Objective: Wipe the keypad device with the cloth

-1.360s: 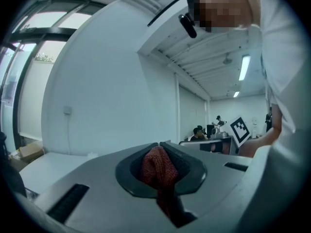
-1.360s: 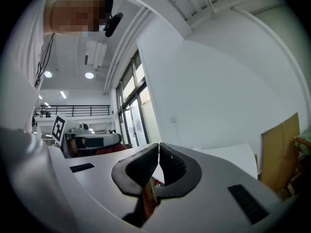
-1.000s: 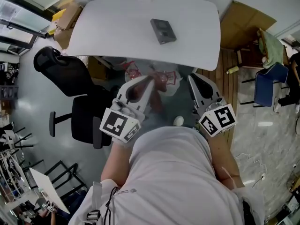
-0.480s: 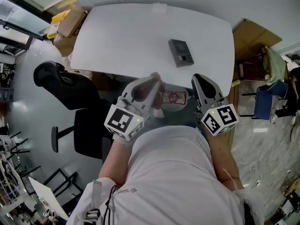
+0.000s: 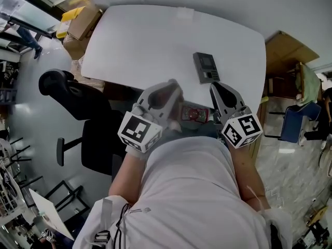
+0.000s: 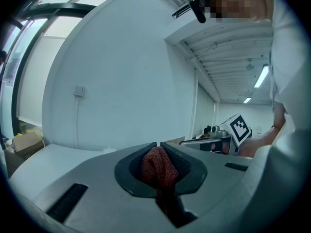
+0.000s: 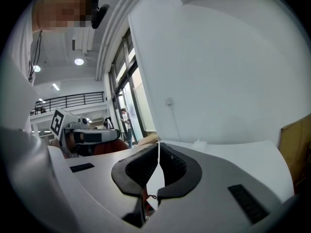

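Left gripper (image 6: 158, 147): jaws clamped on a dark red knitted cloth (image 6: 158, 168), which is bunched in the pad recess with a tail hanging down behind.
Right gripper (image 7: 159, 147): jaws together, tips touching, nothing between them.
Both are held close to the person's chest at the near edge of the white rounded table (image 5: 150, 35), neither touching the top.
Each gripper's cube carries a black-and-white square marker; no text on them.
The dark grey rectangular keypad device (image 5: 206, 67) lies flat on the table near that edge, just beyond the right gripper's tip and clear of both grippers. It has a small screen at the far end and key rows at the near end; any print is too small to read.
A red-and-white printed item (image 5: 194, 113) sits below the table edge between the grippers; its lettering isn't legible.
A black office chair (image 5: 78, 95) stands to the left, with brown cardboard boxes (image 5: 83, 22) beyond it.
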Motion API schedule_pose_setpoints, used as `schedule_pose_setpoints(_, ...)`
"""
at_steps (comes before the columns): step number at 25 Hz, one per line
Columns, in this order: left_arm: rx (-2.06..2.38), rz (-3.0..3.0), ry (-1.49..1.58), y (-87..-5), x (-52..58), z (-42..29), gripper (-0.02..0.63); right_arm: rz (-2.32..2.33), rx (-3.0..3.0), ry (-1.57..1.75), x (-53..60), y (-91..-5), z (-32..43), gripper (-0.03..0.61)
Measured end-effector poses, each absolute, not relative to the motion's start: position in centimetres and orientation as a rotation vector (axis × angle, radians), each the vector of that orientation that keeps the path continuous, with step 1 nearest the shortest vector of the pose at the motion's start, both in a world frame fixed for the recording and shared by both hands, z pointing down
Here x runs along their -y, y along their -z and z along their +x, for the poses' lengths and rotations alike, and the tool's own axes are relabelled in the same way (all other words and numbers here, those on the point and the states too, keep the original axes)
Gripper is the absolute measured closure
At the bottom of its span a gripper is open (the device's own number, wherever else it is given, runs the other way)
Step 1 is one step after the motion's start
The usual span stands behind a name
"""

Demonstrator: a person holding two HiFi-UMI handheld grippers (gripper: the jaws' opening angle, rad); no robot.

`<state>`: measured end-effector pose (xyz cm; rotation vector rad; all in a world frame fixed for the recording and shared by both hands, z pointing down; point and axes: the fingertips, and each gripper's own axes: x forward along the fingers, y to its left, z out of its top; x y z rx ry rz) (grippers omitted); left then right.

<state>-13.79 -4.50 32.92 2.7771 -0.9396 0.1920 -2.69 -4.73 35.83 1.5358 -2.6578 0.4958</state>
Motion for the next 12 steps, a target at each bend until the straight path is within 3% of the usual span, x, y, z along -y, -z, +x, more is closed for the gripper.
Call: schedule_pose_setpoints(12,1.114,2.708,-0.237,-32.2,8.9,-9.4,0.588,1.353,2.674,-0.614,8.4,-39.2,1.8,0.551)
